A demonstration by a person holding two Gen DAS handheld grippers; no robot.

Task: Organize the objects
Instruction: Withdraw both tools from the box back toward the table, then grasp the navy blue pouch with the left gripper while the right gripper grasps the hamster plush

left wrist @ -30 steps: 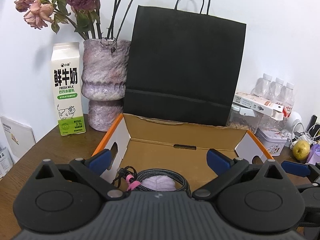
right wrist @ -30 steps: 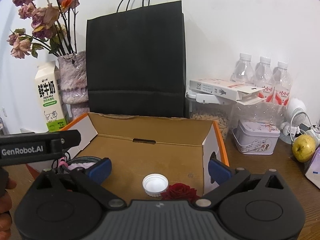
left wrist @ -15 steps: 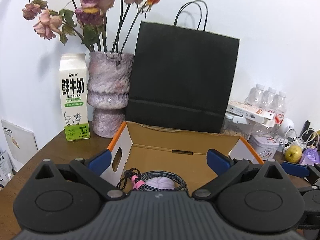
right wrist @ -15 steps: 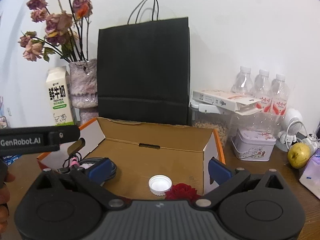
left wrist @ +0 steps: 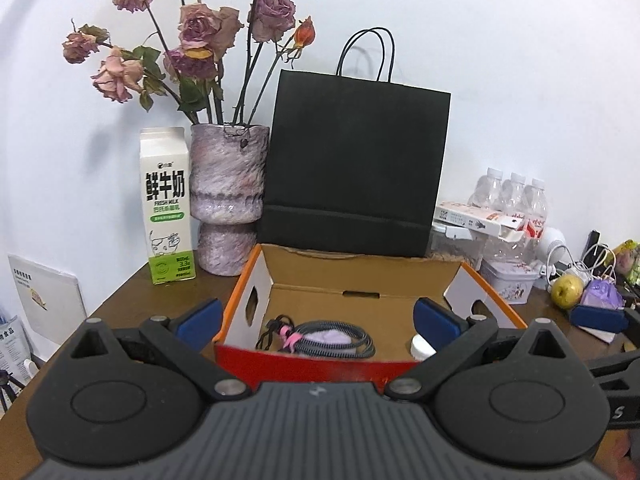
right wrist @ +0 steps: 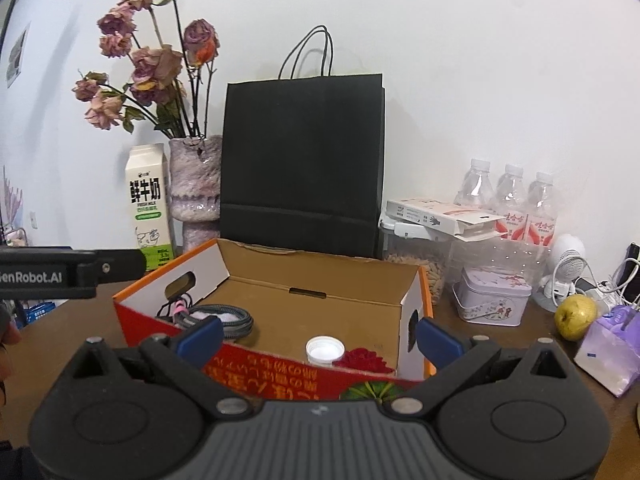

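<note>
Here both empty grippers, left gripper (left wrist: 316,322) and right gripper (right wrist: 320,338), face the box (right wrist: 320,300).

Both views are evenly and softly lit on the white wall (left wrist: 520,60), with faint shadows behind the dried roses (left wrist: 192,40) and paper bag (right wrist: 304,168), strong fisheye bending and dark corners at the edges, and slightly soft focus on near parts.

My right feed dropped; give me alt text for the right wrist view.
Open right gripper, holding nothing, faces an open cardboard box containing a coiled cable, white cap and red rose. Behind stand a black bag, vase and milk carton; a pear lies right.
</note>
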